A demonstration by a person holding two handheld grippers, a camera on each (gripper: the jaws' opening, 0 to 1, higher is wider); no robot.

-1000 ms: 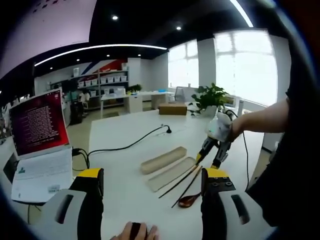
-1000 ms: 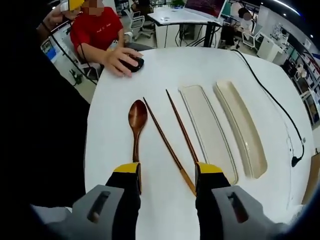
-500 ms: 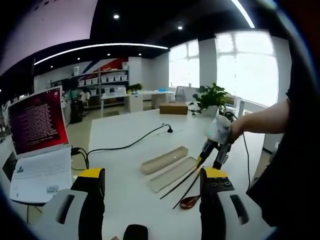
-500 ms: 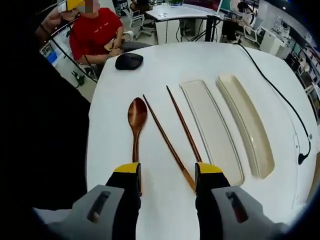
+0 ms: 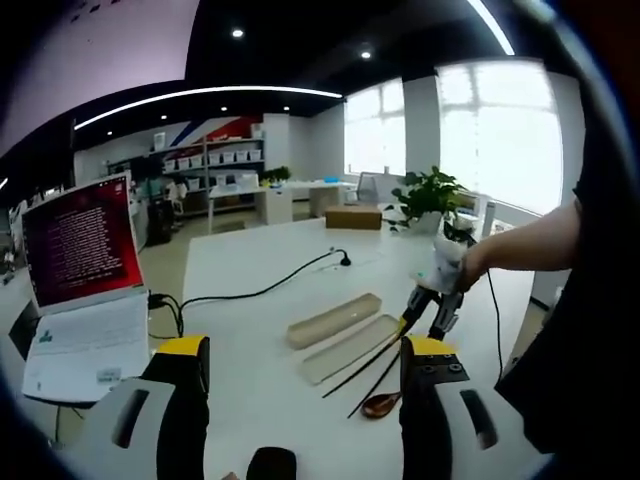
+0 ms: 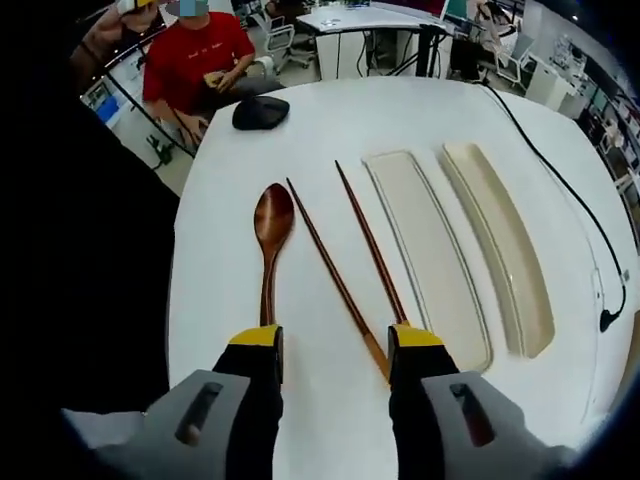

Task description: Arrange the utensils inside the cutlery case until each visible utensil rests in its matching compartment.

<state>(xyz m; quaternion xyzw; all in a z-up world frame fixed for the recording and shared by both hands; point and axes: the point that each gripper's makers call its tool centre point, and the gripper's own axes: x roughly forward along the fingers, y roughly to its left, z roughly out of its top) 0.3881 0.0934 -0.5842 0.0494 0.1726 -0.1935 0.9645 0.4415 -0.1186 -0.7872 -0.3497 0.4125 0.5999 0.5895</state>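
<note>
I am at the first pick: nothing is in the case yet. My right tool [image 6: 327,345] hangs wide open and empty over the handle ends of the wooden spoon [image 6: 271,241] and the two chopsticks [image 6: 336,276], which lie on the white table [image 6: 230,150] just beside the flat case half [image 6: 428,257]; the deeper half [image 6: 501,246] lies next to it. Next I should lower and close on one chopstick. My left tool [image 5: 303,355] waits open, empty. Compared with a second ago, the other person's hand has left the mouse [image 6: 260,111].
</note>
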